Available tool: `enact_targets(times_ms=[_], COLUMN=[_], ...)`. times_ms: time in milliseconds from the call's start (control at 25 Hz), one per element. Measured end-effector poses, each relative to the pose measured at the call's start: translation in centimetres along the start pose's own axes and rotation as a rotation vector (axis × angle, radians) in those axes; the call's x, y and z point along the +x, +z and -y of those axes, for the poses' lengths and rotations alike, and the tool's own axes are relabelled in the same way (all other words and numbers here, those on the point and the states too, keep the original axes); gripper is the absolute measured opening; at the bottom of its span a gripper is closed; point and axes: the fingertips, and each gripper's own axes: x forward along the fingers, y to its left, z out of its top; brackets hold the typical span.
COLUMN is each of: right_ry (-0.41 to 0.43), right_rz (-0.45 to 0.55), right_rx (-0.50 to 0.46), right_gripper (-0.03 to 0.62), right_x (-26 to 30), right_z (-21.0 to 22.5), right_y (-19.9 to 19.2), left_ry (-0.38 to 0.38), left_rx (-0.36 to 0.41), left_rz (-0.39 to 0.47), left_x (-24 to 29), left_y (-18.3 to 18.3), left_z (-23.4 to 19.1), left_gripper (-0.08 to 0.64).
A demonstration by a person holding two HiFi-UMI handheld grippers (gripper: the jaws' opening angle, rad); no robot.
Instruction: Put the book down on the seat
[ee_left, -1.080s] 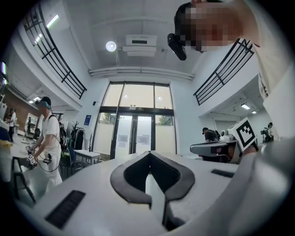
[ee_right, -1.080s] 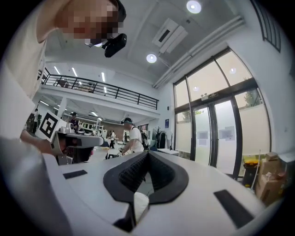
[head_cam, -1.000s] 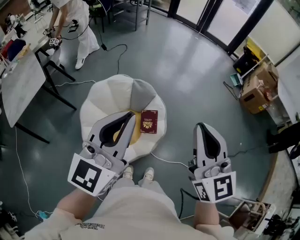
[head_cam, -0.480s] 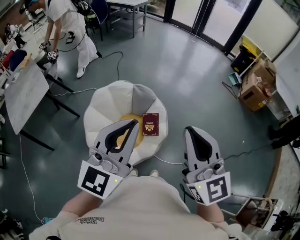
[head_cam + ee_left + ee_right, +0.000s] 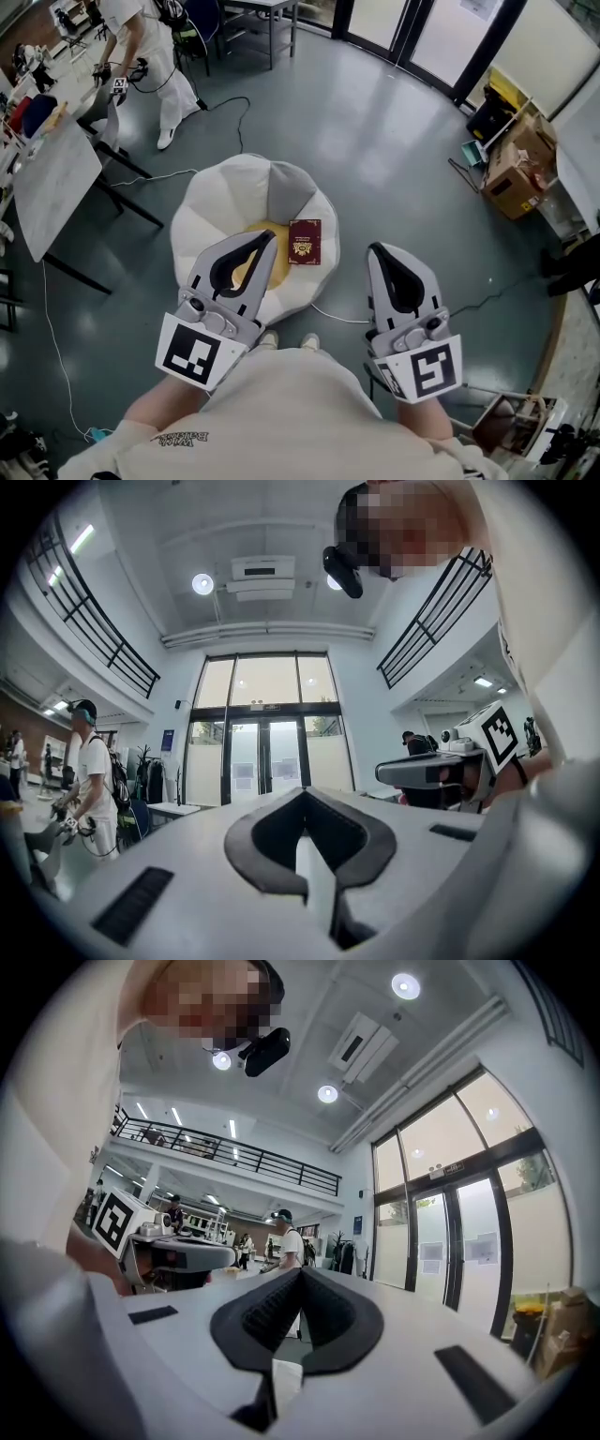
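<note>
The right tool (image 5: pixel 299 1277), closed, faces glass doors (image 5: pixel 464 1241).

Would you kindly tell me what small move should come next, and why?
Probably just lower both grippers to rest: the book already lies flat on the seat, and the left gripper and right gripper are shut, empty and apart from it.

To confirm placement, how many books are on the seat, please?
1: a dark red book lies flat on the round white seat, beside its yellow centre; the left gripper covers part.

book (image 5: pixel 304 242) 1 | seat (image 5: pixel 220 202) 1 | grippers (image 5: pixel 266 240) (image 5: pixel 379 251) 2 | shoes (image 5: pixel 268 339) 2
</note>
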Motion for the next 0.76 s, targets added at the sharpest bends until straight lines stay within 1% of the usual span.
enact_targets(times_ms=[120,200,280,480,560,640,760], right_ry=[-0.002,-0.004,-0.005,-0.01,-0.004,0.005,0.011], right_rz=[0.002,0.013,0.021,0.022,0.026,0.036,0.047], right_rx=[0.006,0.029,0.047,0.028,0.047,0.078,0.098], right_gripper=[0.0,0.0,0.0,0.0,0.0,0.0,0.0], right_x=[-0.17,-0.19,-0.21,-0.19,-0.18,-0.14,-0.07], right_z=[0.26,0.44,0.68,0.73,0.7,0.75,0.85], right_y=[-0.34,-0.42,-0.24,0.27,0.42,0.52,0.54], left_ry=[-0.001,-0.001,-0.004,-0.008,-0.011,-0.025,-0.053], left_rx=[-0.005,0.001,0.011,0.018,0.014,0.021,0.041], left_rz=[0.006,0.025,0.026,0.021,0.025,0.036,0.049], left_x=[0.07,-0.16,-0.22,-0.15,-0.14,-0.1,-0.08], left_y=[-0.13,0.08,0.26,0.59,0.74,0.84,0.79], left_z=[0.3,0.38,0.5,0.43,0.35,0.48,0.92], left_gripper=[0.005,0.005,0.005,0.005,0.005,0.005,0.005])
